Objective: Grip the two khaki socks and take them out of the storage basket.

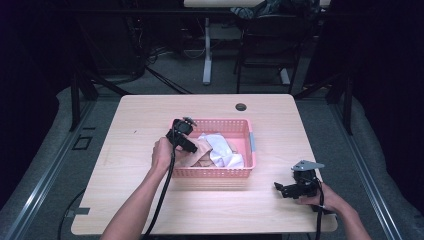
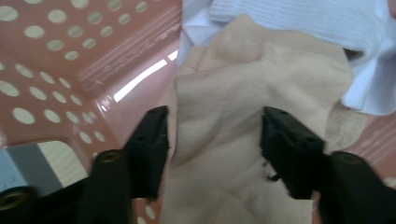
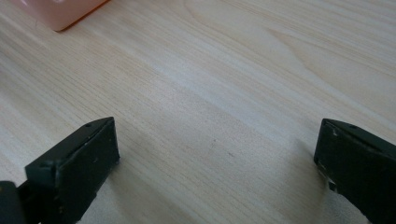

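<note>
Nearest you, your right hand-held gripper (image 1: pixel 291 189) rests low over the bare table (image 1: pixel 150 210) at its near right corner, jaws spread wide with nothing but wood grain between them, well apart from the basket.

Farther out, your left hand-held gripper (image 2: pixel 212 140) reaches into the left end of the pink basket (image 1: pixel 215 172), which sits at the middle of the table. Its jaws stand spread on either side of the beige sock (image 2: pixel 233 154), one jaw at each edge of the cloth, not yet pressed together. In the left gripper view the sock's long axis runs away from the jaws, up the view, its far end tucked under the white cloth (image 2: pixel 299 28) that lies deeper in the basket.
</note>
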Motion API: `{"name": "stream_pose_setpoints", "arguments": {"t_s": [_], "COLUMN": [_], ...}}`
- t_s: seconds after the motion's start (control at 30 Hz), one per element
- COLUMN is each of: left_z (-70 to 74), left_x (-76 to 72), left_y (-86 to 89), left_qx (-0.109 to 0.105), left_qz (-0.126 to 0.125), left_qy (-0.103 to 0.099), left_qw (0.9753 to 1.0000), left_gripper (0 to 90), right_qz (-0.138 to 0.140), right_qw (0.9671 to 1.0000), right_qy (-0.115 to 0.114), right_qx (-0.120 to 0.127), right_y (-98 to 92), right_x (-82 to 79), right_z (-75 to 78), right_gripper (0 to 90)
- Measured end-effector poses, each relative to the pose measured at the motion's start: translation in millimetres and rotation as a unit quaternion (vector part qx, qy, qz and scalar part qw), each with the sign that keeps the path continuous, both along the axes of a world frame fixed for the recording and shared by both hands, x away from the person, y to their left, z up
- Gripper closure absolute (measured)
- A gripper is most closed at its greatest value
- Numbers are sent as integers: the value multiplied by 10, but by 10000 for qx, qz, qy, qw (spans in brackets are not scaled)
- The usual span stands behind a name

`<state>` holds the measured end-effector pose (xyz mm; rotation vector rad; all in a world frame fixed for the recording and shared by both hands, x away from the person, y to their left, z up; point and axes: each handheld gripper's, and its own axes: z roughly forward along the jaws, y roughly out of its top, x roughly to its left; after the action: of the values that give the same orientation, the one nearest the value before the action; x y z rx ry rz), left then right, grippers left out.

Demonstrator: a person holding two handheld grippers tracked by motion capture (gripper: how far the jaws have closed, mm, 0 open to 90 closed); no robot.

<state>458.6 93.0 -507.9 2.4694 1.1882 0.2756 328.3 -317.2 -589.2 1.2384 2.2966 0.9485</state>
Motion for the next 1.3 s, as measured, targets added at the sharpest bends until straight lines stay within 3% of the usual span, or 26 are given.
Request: {"name": "stream_pose_setpoints", "arguments": {"t_s": [0.2,0.43,0.73,0.93,1.3], "left_z": [27,93,145,286,527], "left_x": [-75,-144,-168,-212,-239], "left_y": [-10,21,40,74,94], "left_qx": [83,44,-53,-193,-239], "left_qz": [-130,-309,-390,-447,-551], "left_qy": [-142,-220,-232,-300,-376], "left_qw": [9998,9993,9990,9984,9975], "left_gripper": [740,868,880,879,880], "right_qz": [0,-9,-9,-7,-7], "right_qw": [10000,10000,10000,10000,10000], "right_qy": [-1,-7,-4,-5,-3], "right_qx": [0,10,9,9,9], "right_y": [0,1,1,1,1], "right_x": [0,0,0,0,0], "right_z": [0,-1,-1,-1,-1], "right_gripper": [0,0,0,0,0]}}
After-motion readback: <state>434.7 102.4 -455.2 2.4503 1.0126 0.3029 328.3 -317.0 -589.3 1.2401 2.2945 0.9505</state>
